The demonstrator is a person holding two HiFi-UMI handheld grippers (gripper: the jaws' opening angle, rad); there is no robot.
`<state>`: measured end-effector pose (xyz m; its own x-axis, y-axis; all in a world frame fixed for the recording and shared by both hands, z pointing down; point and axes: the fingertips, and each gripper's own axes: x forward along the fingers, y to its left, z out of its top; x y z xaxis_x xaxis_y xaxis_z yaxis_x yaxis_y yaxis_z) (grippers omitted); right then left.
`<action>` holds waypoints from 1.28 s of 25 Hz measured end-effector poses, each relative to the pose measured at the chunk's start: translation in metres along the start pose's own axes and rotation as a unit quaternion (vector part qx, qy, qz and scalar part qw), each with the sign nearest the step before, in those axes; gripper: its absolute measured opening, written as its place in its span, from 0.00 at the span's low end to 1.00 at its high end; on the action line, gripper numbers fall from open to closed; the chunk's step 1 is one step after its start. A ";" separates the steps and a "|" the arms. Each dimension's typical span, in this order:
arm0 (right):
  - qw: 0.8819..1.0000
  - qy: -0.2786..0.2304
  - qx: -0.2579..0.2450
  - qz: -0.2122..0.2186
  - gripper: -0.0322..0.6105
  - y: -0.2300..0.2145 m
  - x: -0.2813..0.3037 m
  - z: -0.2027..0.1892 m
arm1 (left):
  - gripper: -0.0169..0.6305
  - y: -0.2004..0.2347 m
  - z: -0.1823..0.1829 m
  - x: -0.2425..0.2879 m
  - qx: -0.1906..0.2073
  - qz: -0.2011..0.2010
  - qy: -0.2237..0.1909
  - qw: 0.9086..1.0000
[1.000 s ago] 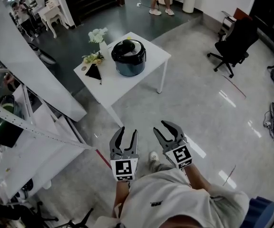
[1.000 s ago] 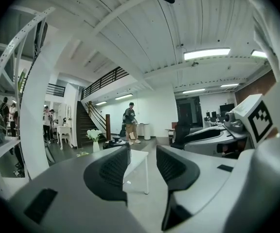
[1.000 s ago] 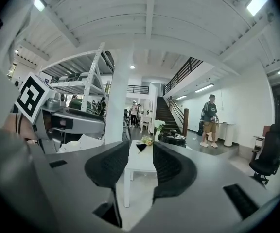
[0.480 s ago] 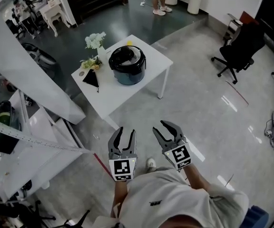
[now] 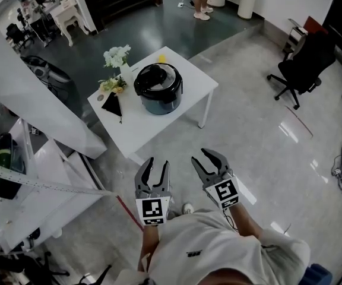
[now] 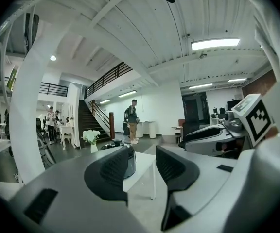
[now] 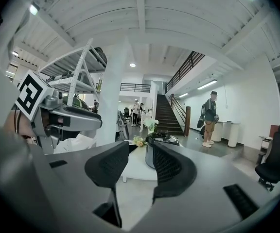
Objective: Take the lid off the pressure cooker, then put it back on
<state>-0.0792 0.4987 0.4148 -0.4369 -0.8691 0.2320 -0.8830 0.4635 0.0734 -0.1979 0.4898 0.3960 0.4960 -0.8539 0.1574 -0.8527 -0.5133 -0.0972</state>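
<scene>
**Closed cooker on the table, both grippers empty**

On the white table, near its left corner, lie a small bunch of flowers and a dark flat thing. At the far left edge stands a vase which holds white flowers. The pressure cooker stands about in the middle of the table, with its black lid on it, so what is inside cannot be seen. A small yellow thing lies near the far corner. The left gripper and the right gripper hang over the floor, well apart from the near corner. Each has its jaws a little apart with nothing between them.
</scene>
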 end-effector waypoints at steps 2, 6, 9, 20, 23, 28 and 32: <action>1.000 -0.005 0.002 0.001 0.29 -0.003 0.010 0.004 | 0.32 0.005 -0.001 0.009 -0.001 -0.001 0.000 1.000; 1.000 -0.002 0.003 -0.006 0.29 -0.013 0.029 0.003 | 0.32 0.014 -0.006 0.032 -0.002 -0.009 0.001 1.000; 1.000 0.004 -0.002 -0.014 0.29 -0.024 0.046 0.002 | 0.32 0.025 -0.005 0.052 -0.001 -0.018 -0.001 1.000; 0.999 0.015 0.003 -0.044 0.29 -0.055 0.133 0.021 | 0.32 0.083 0.001 0.134 -0.001 -0.056 -0.005 0.998; 0.999 0.018 0.005 -0.051 0.29 -0.063 0.156 0.026 | 0.32 0.100 0.003 0.155 -0.001 -0.063 -0.005 0.998; 0.998 0.028 0.008 -0.060 0.29 -0.076 0.195 0.029 | 0.32 0.125 0.002 0.189 -0.001 -0.075 -0.001 0.997; 0.997 0.028 0.010 -0.066 0.29 -0.082 0.225 0.035 | 0.32 0.145 -0.001 0.213 -0.002 -0.084 0.003 0.996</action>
<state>-0.1107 0.2594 0.4272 -0.3077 -0.9110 0.2745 -0.9354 0.3425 0.0882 -0.2158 0.2334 0.4168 0.6308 -0.7555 0.1768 -0.7584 -0.6485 -0.0652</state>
